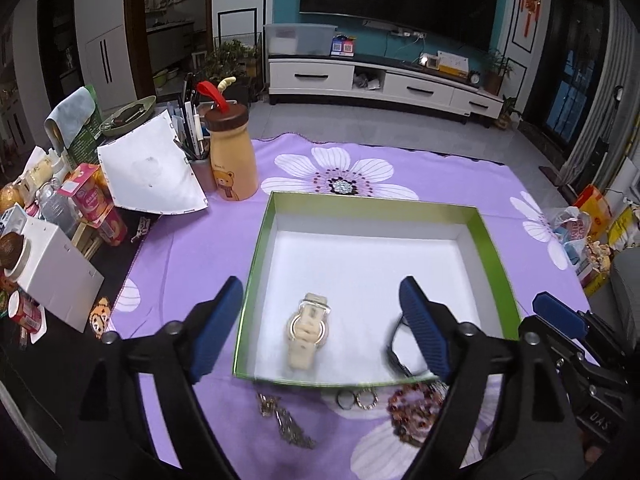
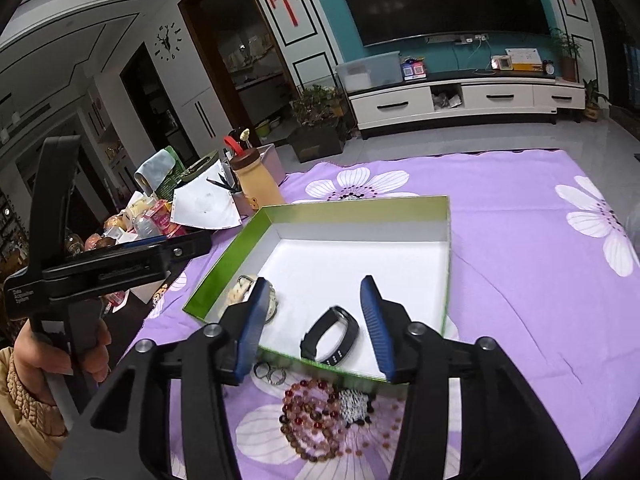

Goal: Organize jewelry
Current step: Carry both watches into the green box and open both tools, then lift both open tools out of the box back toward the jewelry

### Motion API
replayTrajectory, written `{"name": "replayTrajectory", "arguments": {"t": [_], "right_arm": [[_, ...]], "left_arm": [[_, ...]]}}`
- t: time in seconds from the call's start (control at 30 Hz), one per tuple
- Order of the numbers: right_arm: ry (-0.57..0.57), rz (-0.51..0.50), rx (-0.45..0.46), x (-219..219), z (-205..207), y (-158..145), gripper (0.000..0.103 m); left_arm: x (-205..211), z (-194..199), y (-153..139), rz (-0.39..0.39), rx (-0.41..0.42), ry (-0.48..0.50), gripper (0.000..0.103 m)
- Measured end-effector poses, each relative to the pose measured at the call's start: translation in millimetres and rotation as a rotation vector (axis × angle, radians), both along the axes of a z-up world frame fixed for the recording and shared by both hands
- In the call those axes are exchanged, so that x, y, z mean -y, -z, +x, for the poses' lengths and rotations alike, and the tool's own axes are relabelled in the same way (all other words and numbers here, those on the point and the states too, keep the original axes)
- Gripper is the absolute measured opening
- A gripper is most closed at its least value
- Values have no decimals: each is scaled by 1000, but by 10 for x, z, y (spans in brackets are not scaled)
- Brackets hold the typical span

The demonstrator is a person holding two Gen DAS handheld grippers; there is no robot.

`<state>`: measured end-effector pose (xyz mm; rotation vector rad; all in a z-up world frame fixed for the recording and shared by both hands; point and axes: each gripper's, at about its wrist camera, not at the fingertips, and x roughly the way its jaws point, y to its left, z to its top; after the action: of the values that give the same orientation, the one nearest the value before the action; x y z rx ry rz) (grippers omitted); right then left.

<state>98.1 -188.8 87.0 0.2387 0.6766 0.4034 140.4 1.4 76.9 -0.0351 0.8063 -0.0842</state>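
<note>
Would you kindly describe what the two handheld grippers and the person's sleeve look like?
Both the left gripper and the right gripper have black frames with round silver rivets and two blue, ribbed finger pads. Small white lettering marks the left one's body in the right wrist view. The person's sleeve is tan and quilted.

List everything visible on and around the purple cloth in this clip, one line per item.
box: one, green rim, white inside, mid-cloth
cream watch: one, in box, near-left corner
black band: one, in box, near edge
rings: two, dark and silver, on cloth before box
bead bracelets: a pile, red-brown, on cloth before box
silver chain: one, on cloth before box
bear bottle: one, tan, brown lid, behind box
cloth: one, purple, white flowers
left gripper: jaws open, empty
right gripper: jaws open, empty
hand: one, holding left gripper
</note>
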Motion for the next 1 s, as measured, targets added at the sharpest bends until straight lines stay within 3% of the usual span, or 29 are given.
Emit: {"name": "replayTrajectory", "arguments": {"t": [0.27, 0.57, 1.0], "right_arm": [[41, -34, 12, 54, -333, -86, 67], [83, -57, 21, 86, -636, -134, 75], [86, -112, 9, 16, -923, -101, 82]], "left_arm": [[-64, -391, -28, -30, -9, 23, 101], [-256, -695, -31, -90, -29, -3, 101], [-222, -968, 144, -89, -75, 24, 101]]}}
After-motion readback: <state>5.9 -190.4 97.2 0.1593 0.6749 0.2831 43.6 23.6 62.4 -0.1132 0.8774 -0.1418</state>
